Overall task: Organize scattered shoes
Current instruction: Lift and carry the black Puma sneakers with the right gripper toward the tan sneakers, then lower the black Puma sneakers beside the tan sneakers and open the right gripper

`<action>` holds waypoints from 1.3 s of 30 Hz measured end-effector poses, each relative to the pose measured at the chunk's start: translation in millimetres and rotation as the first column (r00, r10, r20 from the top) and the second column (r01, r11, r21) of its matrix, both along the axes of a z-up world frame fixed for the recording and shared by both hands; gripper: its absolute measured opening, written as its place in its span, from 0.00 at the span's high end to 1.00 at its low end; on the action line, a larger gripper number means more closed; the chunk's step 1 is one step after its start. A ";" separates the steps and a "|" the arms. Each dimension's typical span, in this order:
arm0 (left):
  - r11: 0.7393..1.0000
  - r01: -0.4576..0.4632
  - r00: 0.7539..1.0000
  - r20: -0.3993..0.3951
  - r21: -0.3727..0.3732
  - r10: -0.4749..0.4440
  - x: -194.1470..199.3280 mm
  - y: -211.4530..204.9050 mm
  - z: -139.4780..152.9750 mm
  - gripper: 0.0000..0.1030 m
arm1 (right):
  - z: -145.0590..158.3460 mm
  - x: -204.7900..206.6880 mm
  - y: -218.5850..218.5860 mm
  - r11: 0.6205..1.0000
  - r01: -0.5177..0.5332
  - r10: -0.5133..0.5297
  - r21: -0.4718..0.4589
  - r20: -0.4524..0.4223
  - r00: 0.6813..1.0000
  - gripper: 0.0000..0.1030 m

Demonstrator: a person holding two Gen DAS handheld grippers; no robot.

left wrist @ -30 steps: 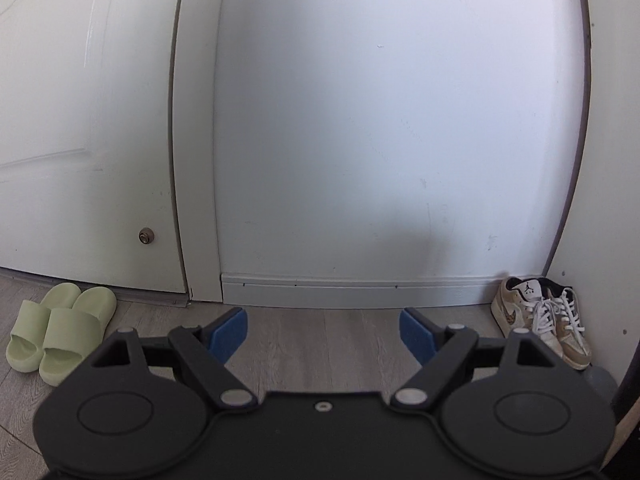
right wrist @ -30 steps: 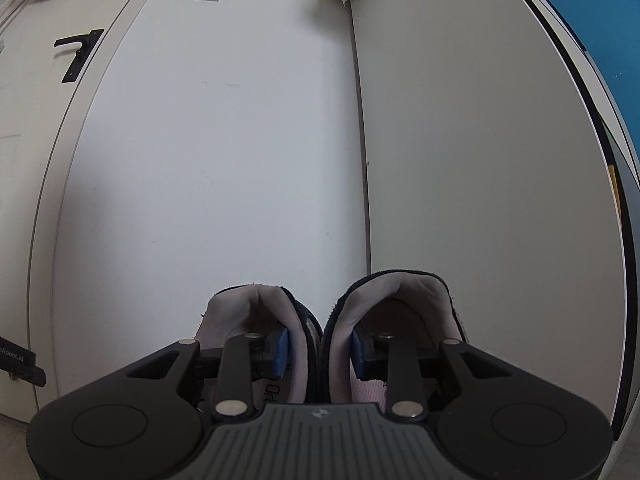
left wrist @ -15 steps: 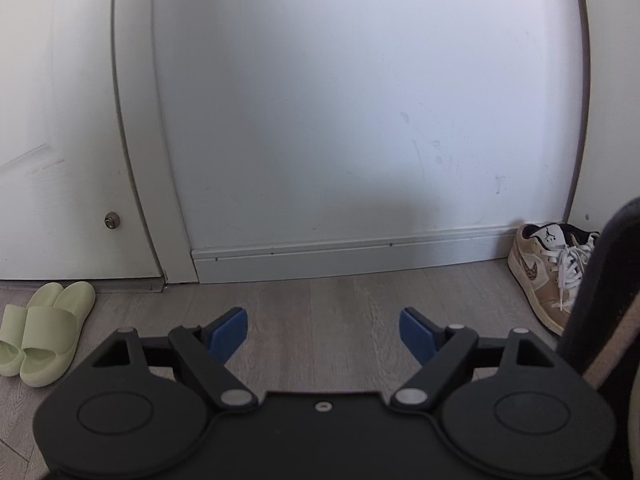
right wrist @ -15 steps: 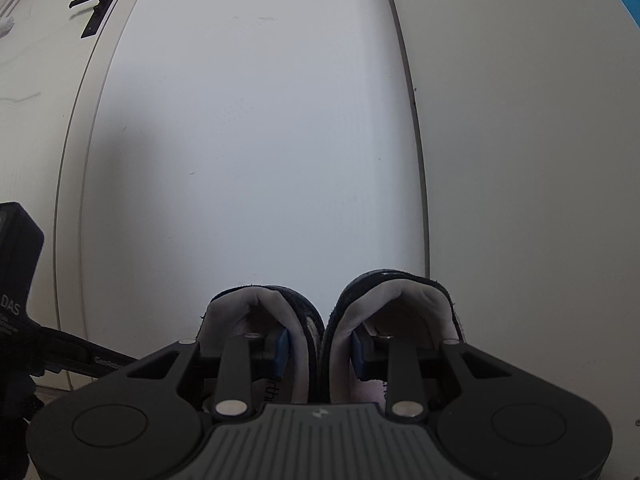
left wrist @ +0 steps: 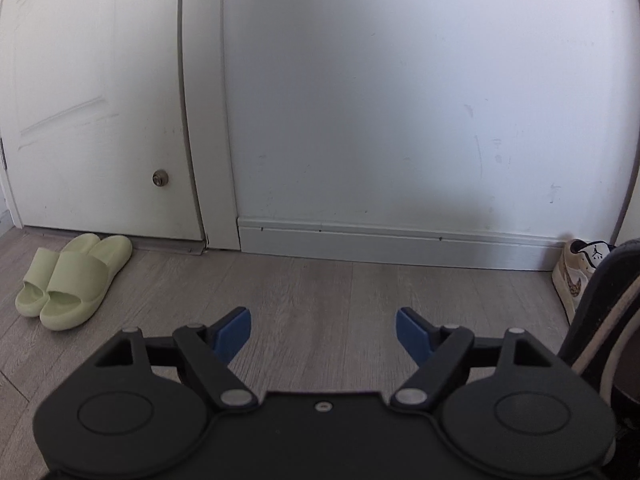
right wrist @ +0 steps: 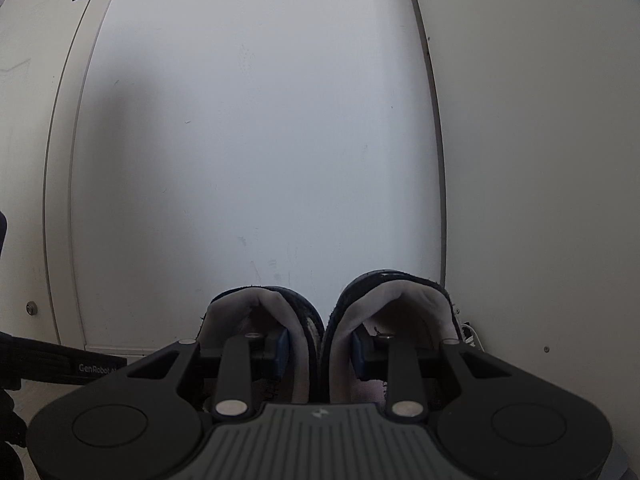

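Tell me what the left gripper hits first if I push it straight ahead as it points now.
Nothing sits between the open left gripper and the baseboard; only bare floor lies ahead. It would probably meet the floor or baseboard first, though depth is unclear.

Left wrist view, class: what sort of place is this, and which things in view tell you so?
Probably a home entryway or hallway: a white door meets wood-look flooring, green slides sit by the door, and a tan sneaker rests against the baseboard.

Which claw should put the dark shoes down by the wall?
The right claw: it already pinches the dark shoes together. The left claw is open with nothing in it.
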State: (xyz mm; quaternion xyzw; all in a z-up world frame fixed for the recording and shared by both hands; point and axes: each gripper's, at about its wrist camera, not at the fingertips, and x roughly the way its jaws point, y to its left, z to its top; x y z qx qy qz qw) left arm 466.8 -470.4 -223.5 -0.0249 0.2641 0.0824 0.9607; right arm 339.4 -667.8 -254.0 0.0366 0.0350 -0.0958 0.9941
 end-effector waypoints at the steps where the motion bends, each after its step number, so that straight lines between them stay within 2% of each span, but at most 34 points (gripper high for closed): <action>1: 1.000 0.001 1.000 -0.007 -0.005 -0.001 2.0 -0.8 -1.2 0.22 | -2.9 0.0 -0.2 1.000 0.005 -0.005 -0.006 0.003 1.000 0.68; 8: 0.999 0.039 0.999 -0.024 0.010 -0.039 8.6 -20.3 -5.2 0.22 | -14.9 27.8 -11.4 1.000 -0.003 0.003 -0.008 -0.004 1.000 0.68; 13: 1.000 0.024 0.998 -0.065 0.004 -0.023 25.9 -28.3 -13.0 0.22 | -23.3 52.2 -17.6 1.000 -0.021 0.021 0.023 -0.031 0.999 0.68; 19: 1.000 0.007 0.995 -0.101 0.015 -0.006 51.4 -37.8 -18.2 0.22 | -36.2 85.6 -30.5 0.997 -0.029 0.036 0.072 -0.092 0.995 0.68; 23: 1.000 -0.025 0.990 -0.137 -0.005 0.024 65.8 -49.7 -19.0 0.22 | -46.8 103.7 -35.3 0.996 -0.043 0.053 0.080 -0.137 0.989 0.68; 28: 1.000 -0.014 0.987 -0.161 0.017 0.016 78.3 -66.5 -29.1 0.22 | -59.4 120.8 -40.2 0.994 -0.054 0.071 0.093 -0.192 0.979 0.68; 31: 1.000 -0.006 0.983 -0.181 0.029 0.011 84.6 -70.9 -35.9 0.22 | -66.7 138.6 -46.0 0.992 -0.067 0.094 0.111 -0.264 0.960 0.68; 36: 1.000 -0.029 0.976 -0.214 -0.002 0.028 95.6 -70.3 -42.5 0.22 | -70.3 198.3 -35.5 0.983 -0.079 0.140 0.166 -0.402 0.905 0.68; 39: 1.000 -0.030 0.976 -0.215 -0.001 0.029 102.0 -74.3 -43.4 0.22 | -75.0 215.5 -36.2 0.984 -0.078 0.143 0.160 -0.446 0.883 0.68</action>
